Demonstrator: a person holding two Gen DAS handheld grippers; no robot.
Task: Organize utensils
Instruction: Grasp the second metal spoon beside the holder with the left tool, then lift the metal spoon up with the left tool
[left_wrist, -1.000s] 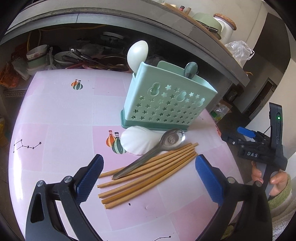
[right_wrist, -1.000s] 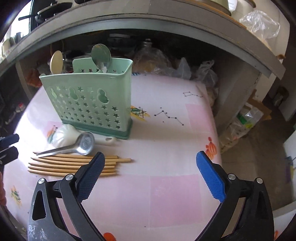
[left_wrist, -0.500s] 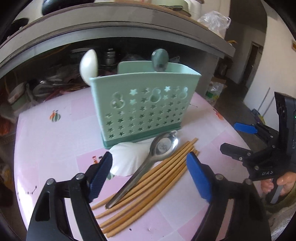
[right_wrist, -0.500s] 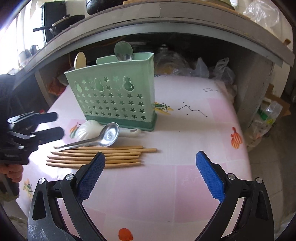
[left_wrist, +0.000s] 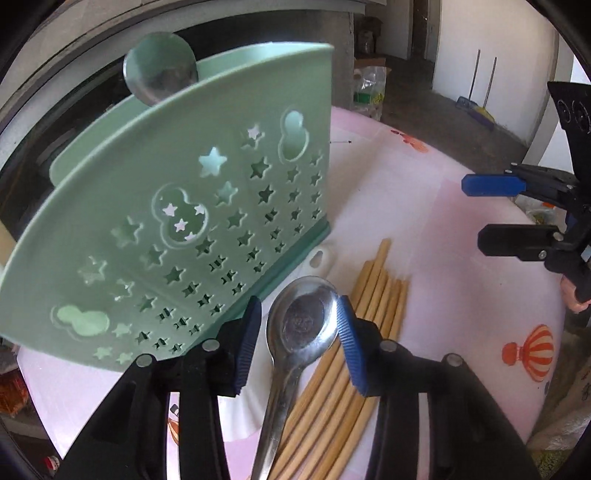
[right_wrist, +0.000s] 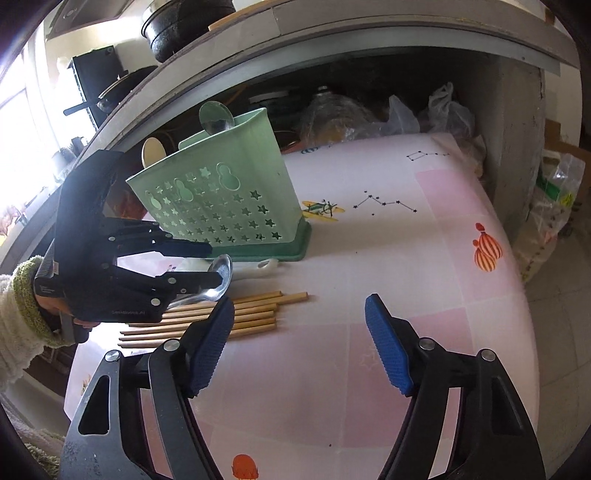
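Note:
A metal spoon (left_wrist: 301, 325) lies on a bundle of wooden chopsticks (left_wrist: 373, 295) in front of the green star-pierced caddy (left_wrist: 184, 221). My left gripper (left_wrist: 298, 306) straddles the spoon's bowl, its jaws closing. The right pad is at the bowl's rim and a small gap shows on the left. In the right wrist view the left gripper (right_wrist: 214, 264) reaches in from the left over the spoon (right_wrist: 221, 271). My right gripper (right_wrist: 299, 306) hovers over bare tablecloth beside the chopstick (right_wrist: 251, 314) ends, jaws closing on nothing. A white ceramic spoon (right_wrist: 258, 267) lies under the metal one.
The caddy (right_wrist: 221, 206) holds a metal spoon (right_wrist: 216, 118) and a cream one (right_wrist: 153, 151). The pink table (right_wrist: 406, 258) drops off at the right towards the floor and plastic bags (right_wrist: 550, 192). Behind it is a cluttered shelf (right_wrist: 388, 118). A sleeved hand (right_wrist: 22, 314) holds the left gripper.
The left gripper has rolled and come in low and close to the caddy, its jaws narrowing around the spoon's bowl. The right gripper has sunk a little and its jaws have narrowed.

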